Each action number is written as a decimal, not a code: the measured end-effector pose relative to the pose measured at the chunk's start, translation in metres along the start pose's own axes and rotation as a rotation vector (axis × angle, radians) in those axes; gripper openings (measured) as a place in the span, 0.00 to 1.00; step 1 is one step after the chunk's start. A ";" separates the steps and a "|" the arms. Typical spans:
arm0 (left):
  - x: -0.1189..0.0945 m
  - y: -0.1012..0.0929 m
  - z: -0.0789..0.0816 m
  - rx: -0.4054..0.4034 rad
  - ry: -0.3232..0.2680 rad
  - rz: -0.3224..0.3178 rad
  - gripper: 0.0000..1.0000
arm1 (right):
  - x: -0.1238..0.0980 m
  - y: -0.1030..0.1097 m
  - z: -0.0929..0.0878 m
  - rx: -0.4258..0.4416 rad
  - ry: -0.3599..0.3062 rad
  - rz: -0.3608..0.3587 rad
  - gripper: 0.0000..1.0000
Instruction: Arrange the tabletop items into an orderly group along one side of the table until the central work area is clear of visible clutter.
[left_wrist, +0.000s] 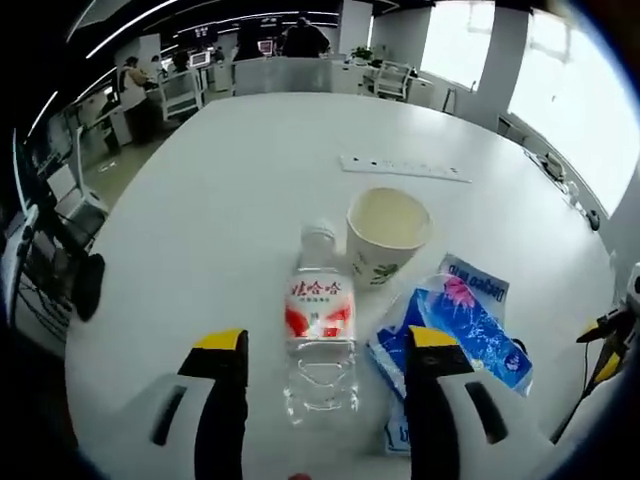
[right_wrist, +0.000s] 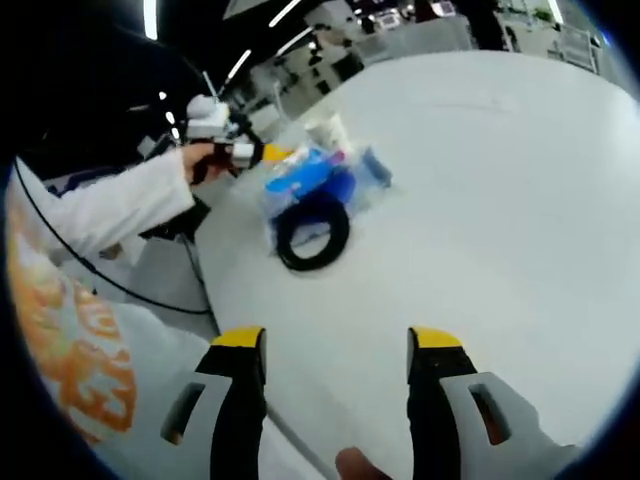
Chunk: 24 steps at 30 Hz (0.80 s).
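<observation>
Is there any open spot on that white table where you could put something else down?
Yes. The table is bare beyond the power strip and left of the water bottle. It is crowded where the bottle, paper cup and blue tissue pack cluster, with a black ring beside them.

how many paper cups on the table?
1. The paper cup stands upright beside the water bottle, behind the blue tissue pack. In the right gripper view the cluster is too blurred to rule out another.
</observation>
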<state>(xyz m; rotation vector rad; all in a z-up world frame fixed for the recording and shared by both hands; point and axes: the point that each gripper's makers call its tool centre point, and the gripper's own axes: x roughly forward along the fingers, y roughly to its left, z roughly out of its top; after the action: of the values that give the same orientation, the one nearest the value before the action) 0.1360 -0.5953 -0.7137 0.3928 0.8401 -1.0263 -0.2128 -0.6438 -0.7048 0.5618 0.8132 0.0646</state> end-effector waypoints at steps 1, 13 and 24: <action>0.003 0.001 0.001 -0.003 0.004 0.001 0.62 | 0.000 -0.001 0.000 0.005 0.001 -0.001 0.55; 0.039 0.002 -0.003 0.010 0.073 -0.019 0.62 | 0.007 -0.012 0.003 0.063 0.013 -0.017 0.54; 0.053 0.006 -0.010 0.010 0.105 -0.002 0.56 | 0.008 -0.016 0.007 0.085 0.009 -0.034 0.53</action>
<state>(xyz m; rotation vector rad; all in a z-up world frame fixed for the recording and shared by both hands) 0.1503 -0.6167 -0.7611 0.4573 0.9302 -1.0191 -0.2046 -0.6587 -0.7147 0.6280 0.8373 0.0019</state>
